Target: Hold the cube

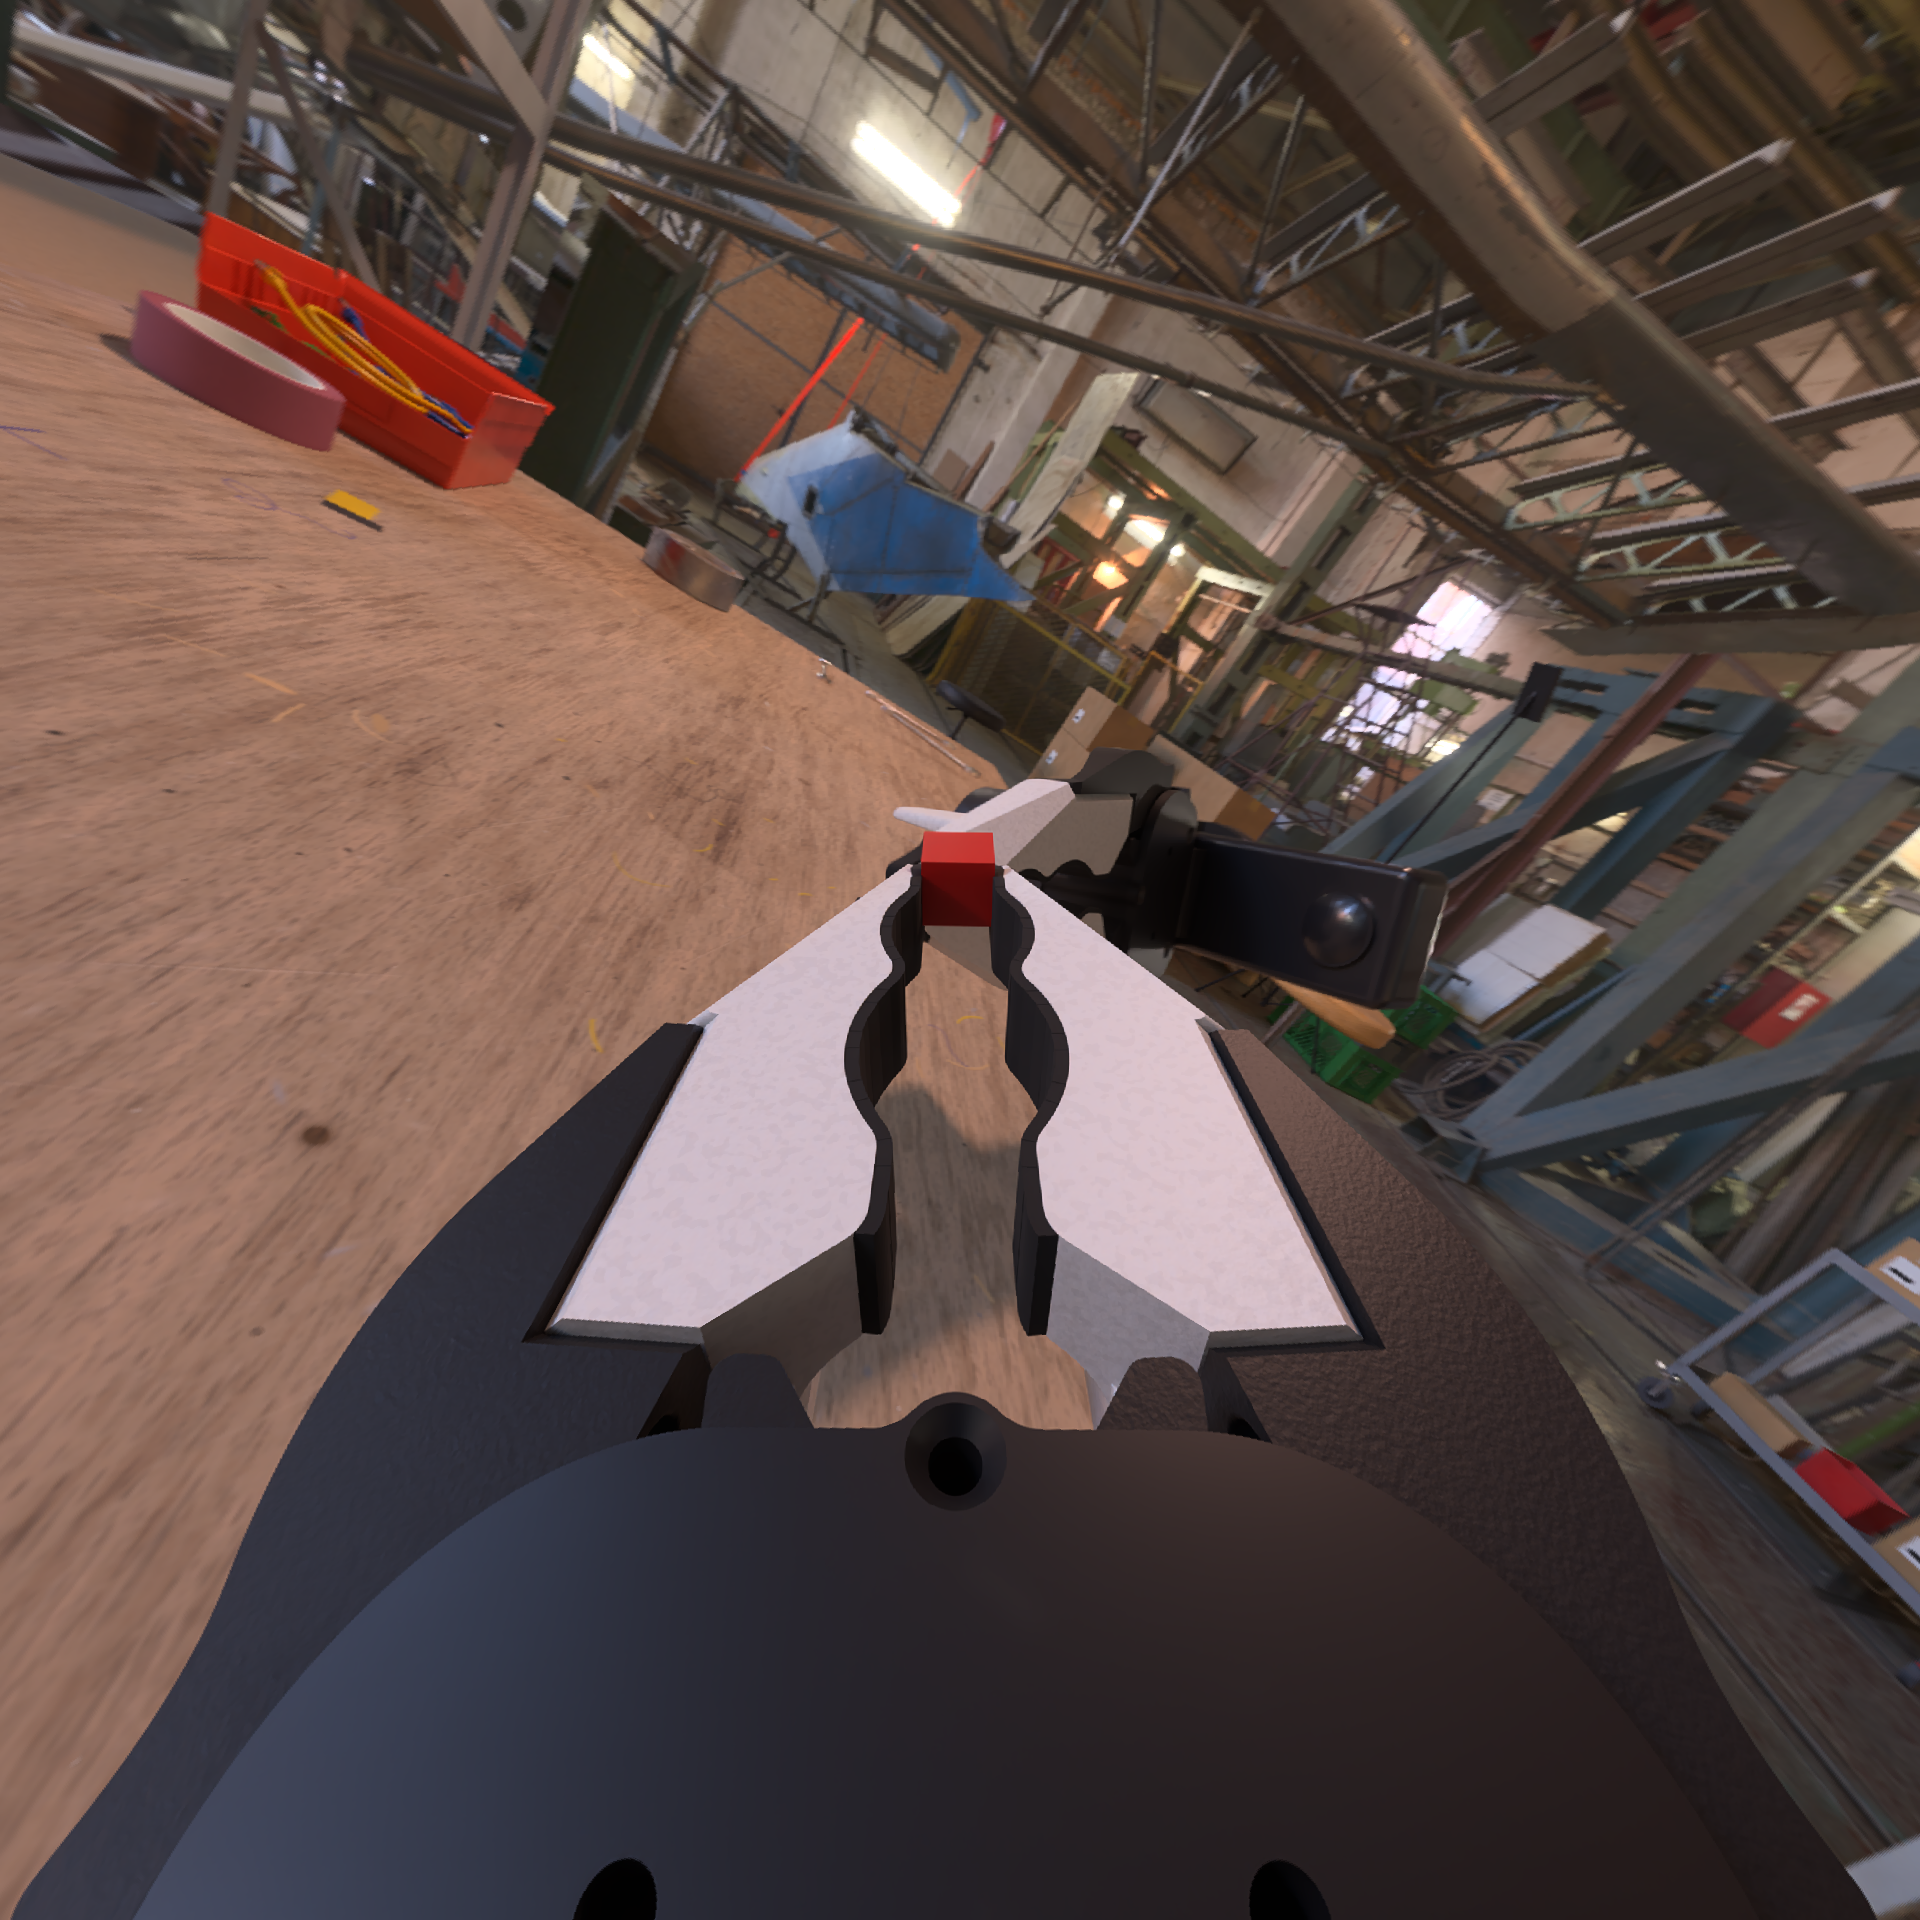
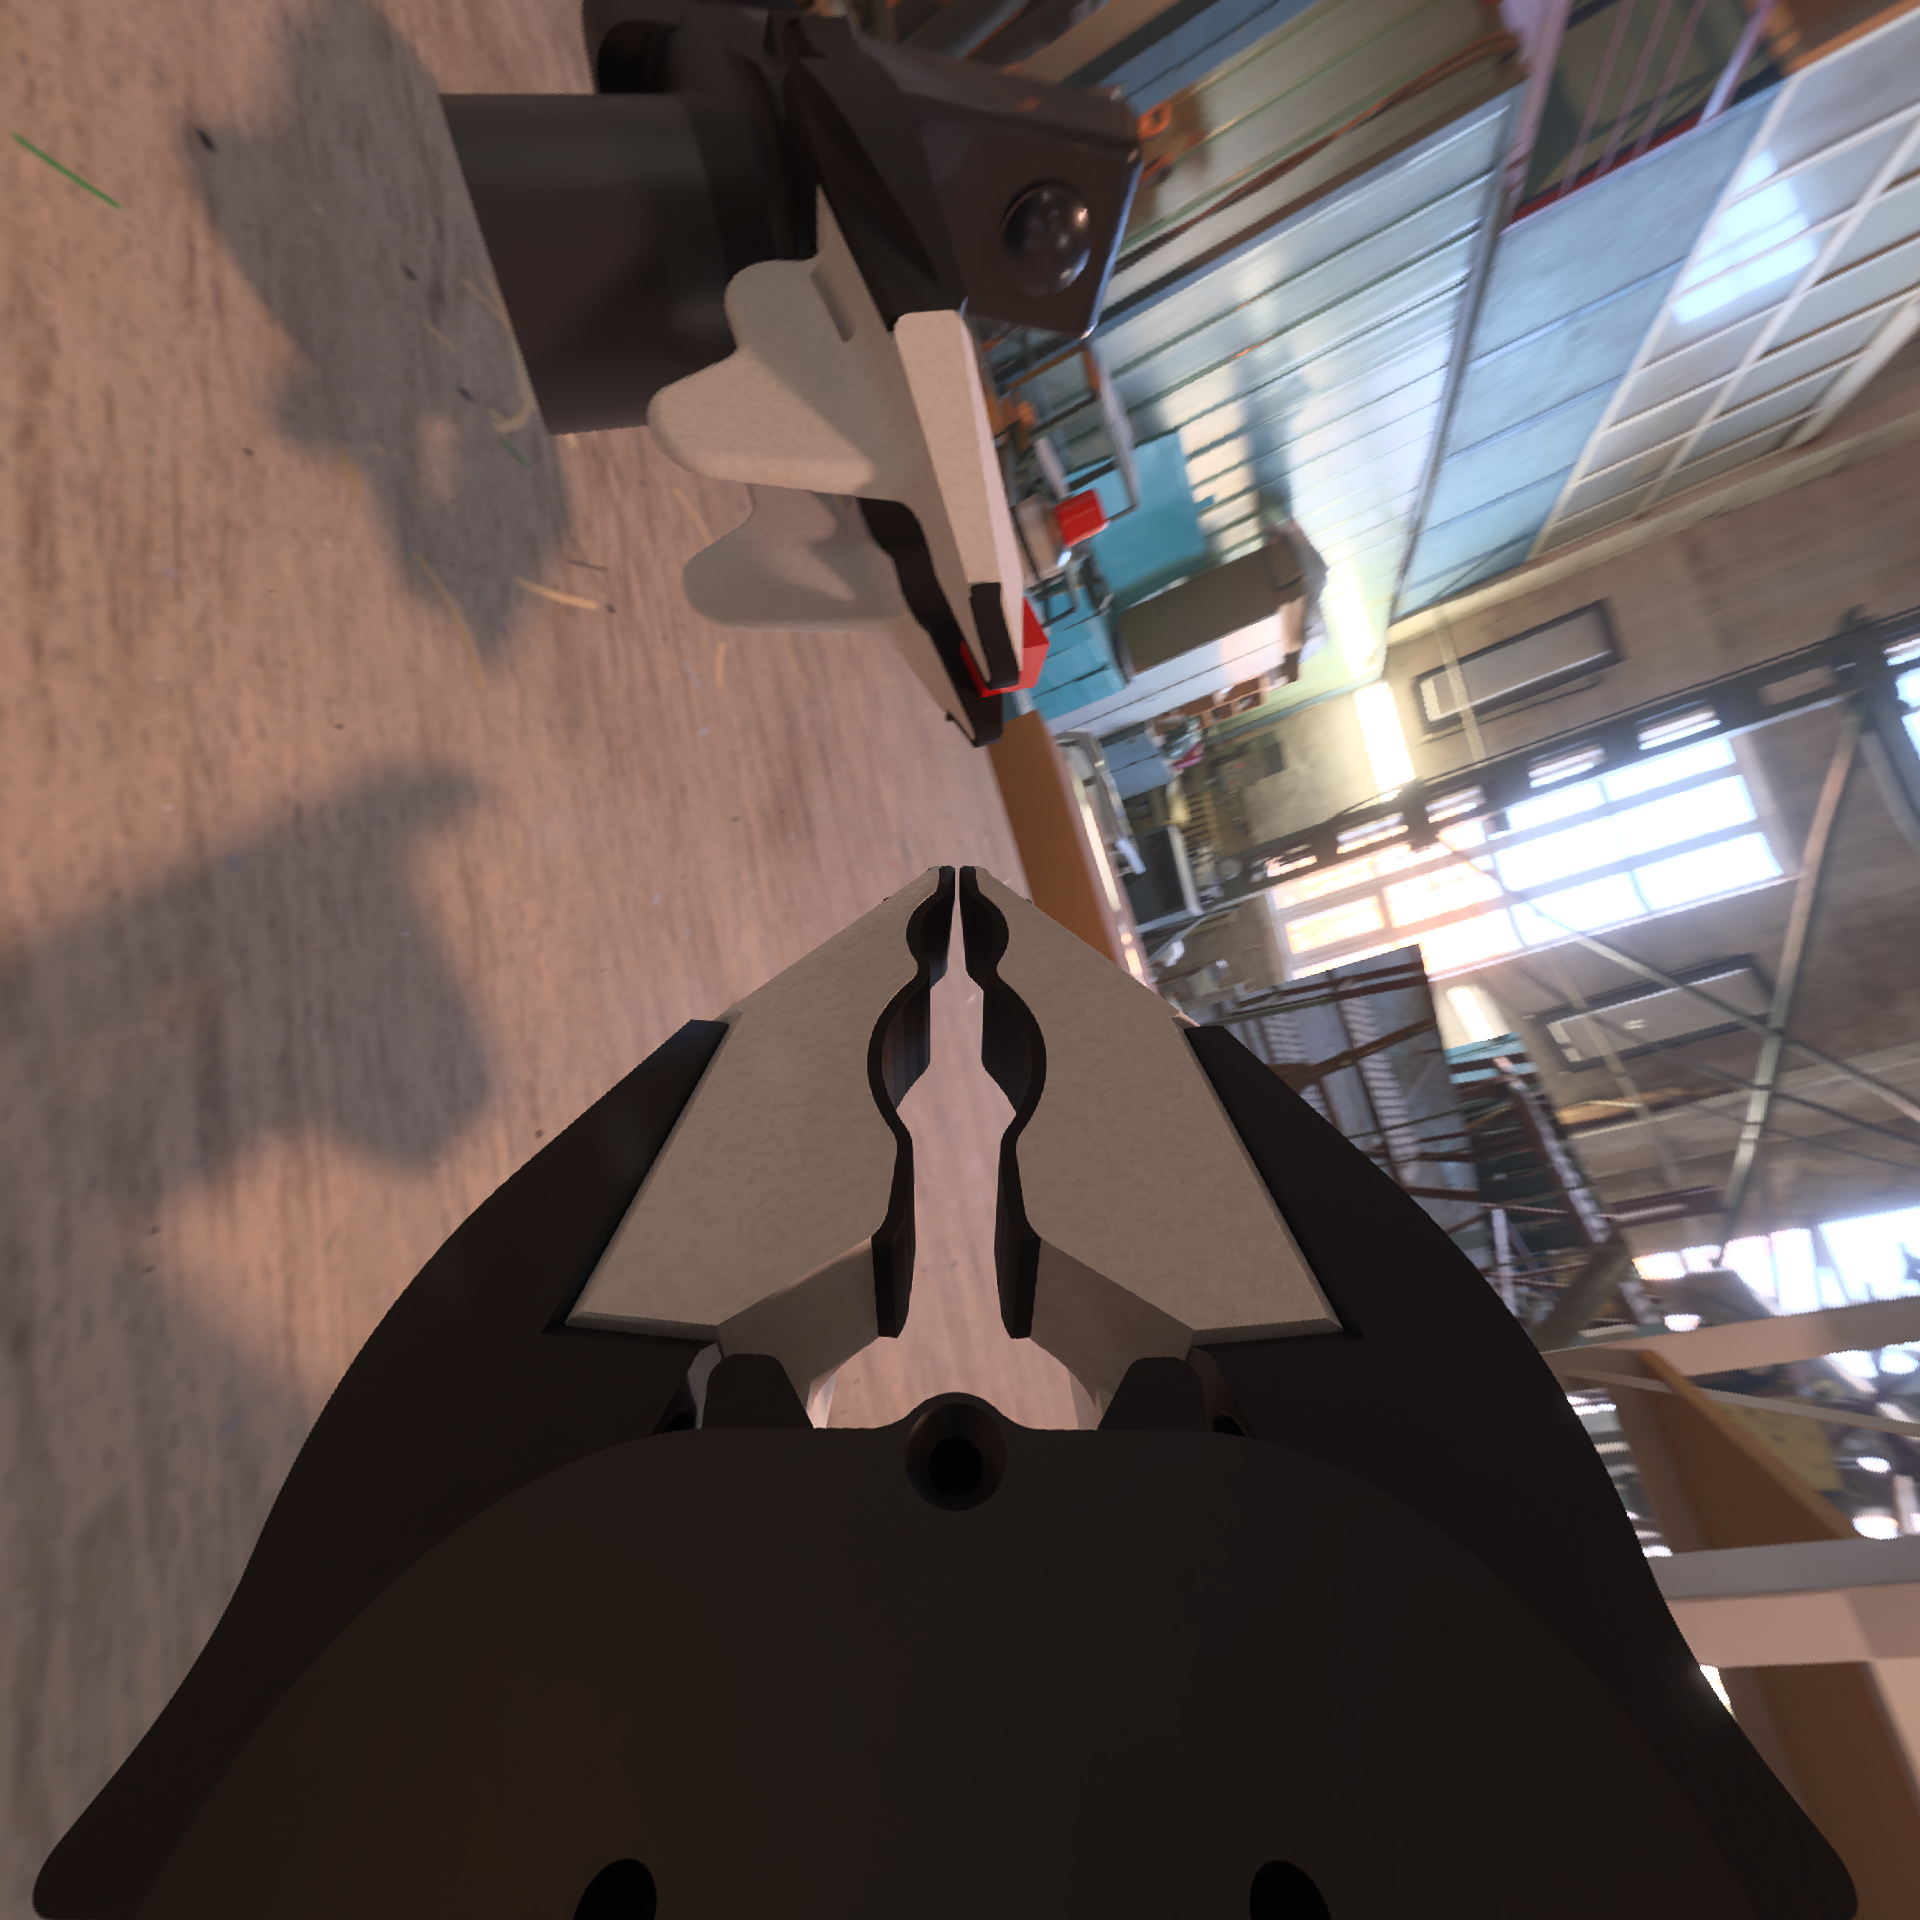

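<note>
A small red cube is pinched between the tips of my left gripper, which is shut on it and holds it above the wooden table. My right gripper is shut and empty, its tips almost touching. In the left wrist view the right gripper shows just behind the cube, pointing left. In the right wrist view the left gripper shows ahead, near the table's edge, with the cube partly hidden between its fingers.
A red bin with coloured cables, a pink tape roll, a small yellow and black piece and a grey tape roll lie at the table's far side. The table edge runs close by the grippers.
</note>
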Controlling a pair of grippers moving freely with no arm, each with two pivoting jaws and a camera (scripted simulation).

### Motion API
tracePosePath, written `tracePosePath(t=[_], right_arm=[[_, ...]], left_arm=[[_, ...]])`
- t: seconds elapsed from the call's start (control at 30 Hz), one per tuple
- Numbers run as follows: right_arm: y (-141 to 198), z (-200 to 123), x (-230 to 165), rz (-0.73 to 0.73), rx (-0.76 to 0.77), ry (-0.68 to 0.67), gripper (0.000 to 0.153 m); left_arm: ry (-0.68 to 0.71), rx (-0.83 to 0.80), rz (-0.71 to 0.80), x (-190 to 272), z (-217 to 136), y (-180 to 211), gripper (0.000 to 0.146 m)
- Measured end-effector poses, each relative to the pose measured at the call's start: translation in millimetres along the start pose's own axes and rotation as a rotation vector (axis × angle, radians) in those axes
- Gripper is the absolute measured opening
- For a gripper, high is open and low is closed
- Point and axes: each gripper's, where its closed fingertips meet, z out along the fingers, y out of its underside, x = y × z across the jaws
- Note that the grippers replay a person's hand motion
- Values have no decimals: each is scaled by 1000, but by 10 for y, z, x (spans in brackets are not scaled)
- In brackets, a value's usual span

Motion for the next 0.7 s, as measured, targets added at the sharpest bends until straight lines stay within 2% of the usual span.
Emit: tracePosePath(t=[0.13,0.2,0.3,0.37,0.5,0.6,0.7], right_arm=[[-110,-25,105,-43,67,91,1],[-162,-16,121,36,99,83,1],[-222,-27,127,203,170,15,1],[-258,-60,133,327,232,-52,1],[-338,-135,85,557,335,-243,0],[-248,-142,42,586,287,-301,1],[-128,-146,20,674,201,-356,3]], left_arm=[[65,-9,-18,89,28,30,11],[61,-24,3,99,57,68,11],[28,-40,76,104,79,97,11],[-17,-66,187,101,78,109,11],[-100,-118,366,112,72,125,11],[-150,-123,422,83,63,124,11],[-170,-118,437,45,58,123,11]])
